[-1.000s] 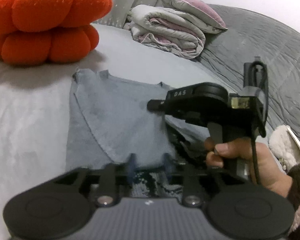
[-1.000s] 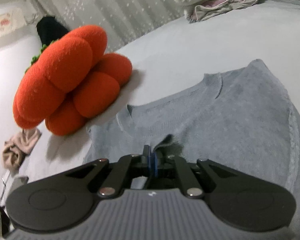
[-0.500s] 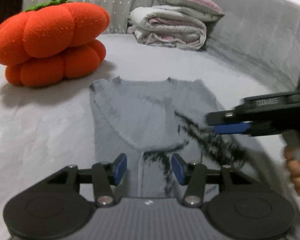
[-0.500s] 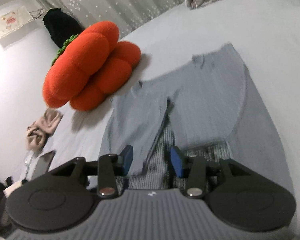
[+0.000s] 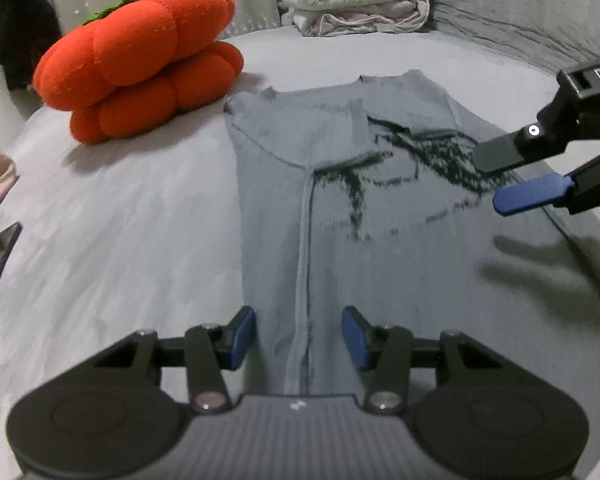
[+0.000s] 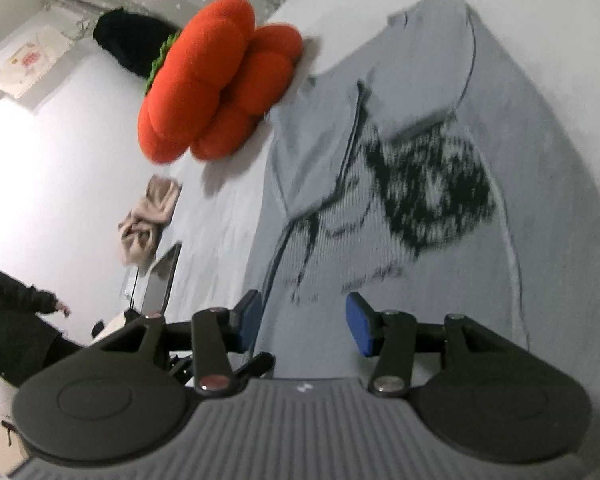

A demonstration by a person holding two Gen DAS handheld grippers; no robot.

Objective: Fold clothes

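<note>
A grey sweater [image 5: 380, 208] with a black pattern is seen spread flat on the bed [image 5: 120, 220], centre frame, its sleeves folded inward; the left gripper [image 5: 299, 335] is held above its hem, jaws apart and narrowing, nothing gripped; the right gripper [image 6: 304, 322] is widening, empty; an orange cushion [image 5: 140, 60] is seen at upper left.

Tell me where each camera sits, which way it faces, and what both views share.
Left wrist: on the left gripper, looking down along its open jaws over the grey sweater toward the folded blanket; the right gripper enters from the right.
Right wrist: on the right gripper, jaws opening, empty, tilted view across the sweater toward the wall.
Shared: sweater, pumpkin cushion, bed.
</note>
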